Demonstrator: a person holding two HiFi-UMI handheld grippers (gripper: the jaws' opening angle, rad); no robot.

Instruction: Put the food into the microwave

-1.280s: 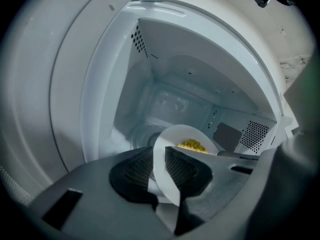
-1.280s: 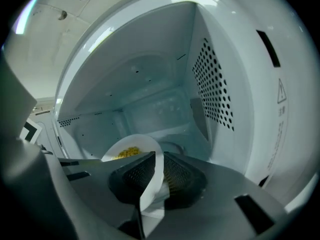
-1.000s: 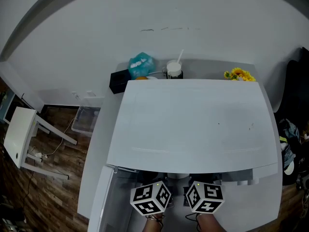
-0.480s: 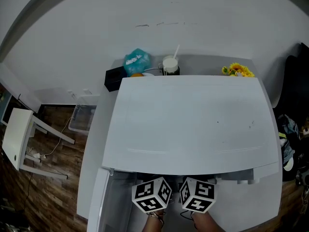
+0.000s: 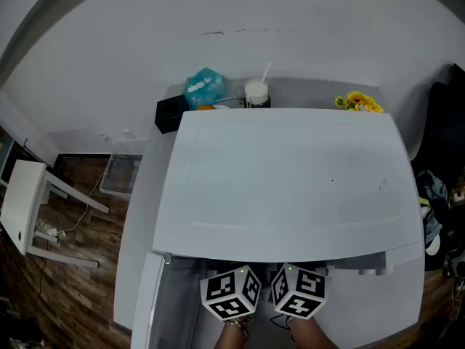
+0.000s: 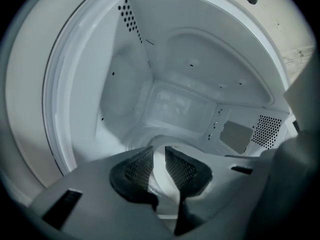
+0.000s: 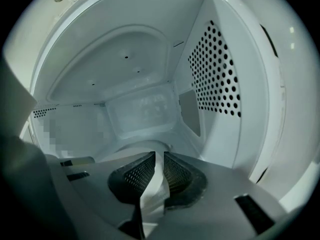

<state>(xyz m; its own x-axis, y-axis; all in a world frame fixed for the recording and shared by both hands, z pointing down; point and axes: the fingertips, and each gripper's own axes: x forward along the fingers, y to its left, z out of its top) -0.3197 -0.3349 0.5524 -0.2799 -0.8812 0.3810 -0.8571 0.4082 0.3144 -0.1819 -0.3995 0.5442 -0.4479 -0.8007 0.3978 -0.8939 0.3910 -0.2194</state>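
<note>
Reaching side by side into the open white box-shaped microwave (image 5: 290,180), marker cubes just under its front edge in the head view. On the left gripper (image 6: 159,164), black mesh pads (image 6: 139,168) nearly together, pinching a thin white curved piece (image 6: 159,180), apparently a dish rim. On the right gripper (image 7: 159,170), likewise clamped on a thin white edge (image 7: 152,194). Cannot make out the food itself, only a pale rounded shape low in the cavity, just beyond both sets of jaws. White door (image 5: 149,304) swung open at left.

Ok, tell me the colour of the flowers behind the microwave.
The flowers are yellow; the head view shows them best.
</note>
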